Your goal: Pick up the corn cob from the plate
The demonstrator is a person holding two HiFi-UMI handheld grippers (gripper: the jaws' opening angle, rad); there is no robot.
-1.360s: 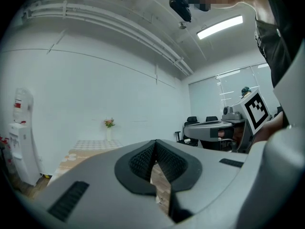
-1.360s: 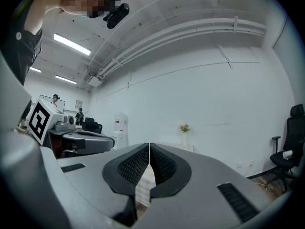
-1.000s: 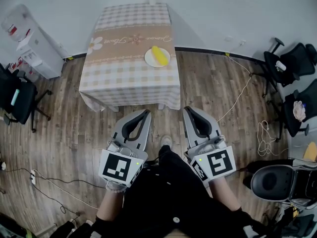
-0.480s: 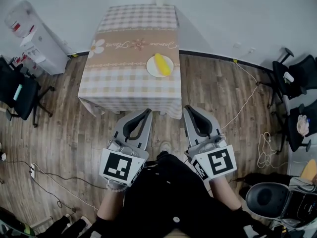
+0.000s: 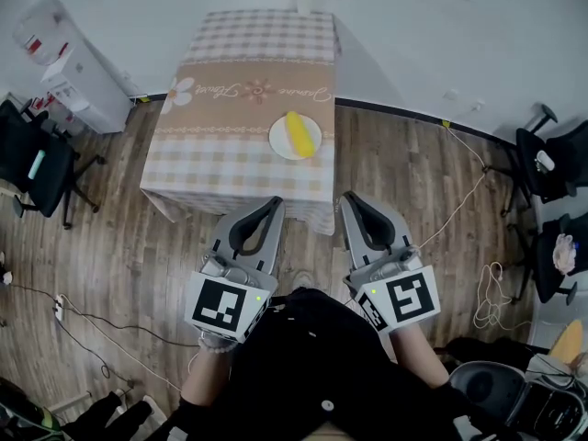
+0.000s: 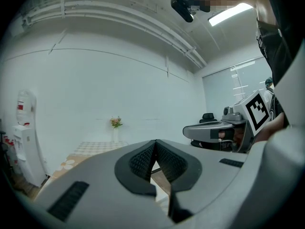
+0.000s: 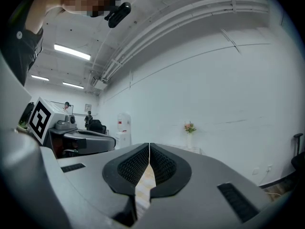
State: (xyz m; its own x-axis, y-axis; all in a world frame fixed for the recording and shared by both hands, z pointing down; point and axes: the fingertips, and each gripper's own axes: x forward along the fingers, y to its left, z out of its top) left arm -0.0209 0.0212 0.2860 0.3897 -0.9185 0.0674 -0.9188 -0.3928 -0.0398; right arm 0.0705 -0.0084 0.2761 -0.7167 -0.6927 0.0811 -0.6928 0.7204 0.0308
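Observation:
A yellow corn cob lies on a white plate near the right front part of a table with a checked cloth in the head view. My left gripper and right gripper are held level side by side, short of the table's front edge, both shut with nothing between the pads. In the left gripper view the shut jaws point toward the table. The right gripper view shows its shut jaws meeting at the tips, with checked cloth behind them.
A water dispenser stands left of the table by the wall. Office chairs stand at the left and at the right. Cables run over the wooden floor. A small vase of flowers stands on the table's far end.
The table and plate have drawn nearer to me and lower in the head view. Both grippers stayed shut and side by side.

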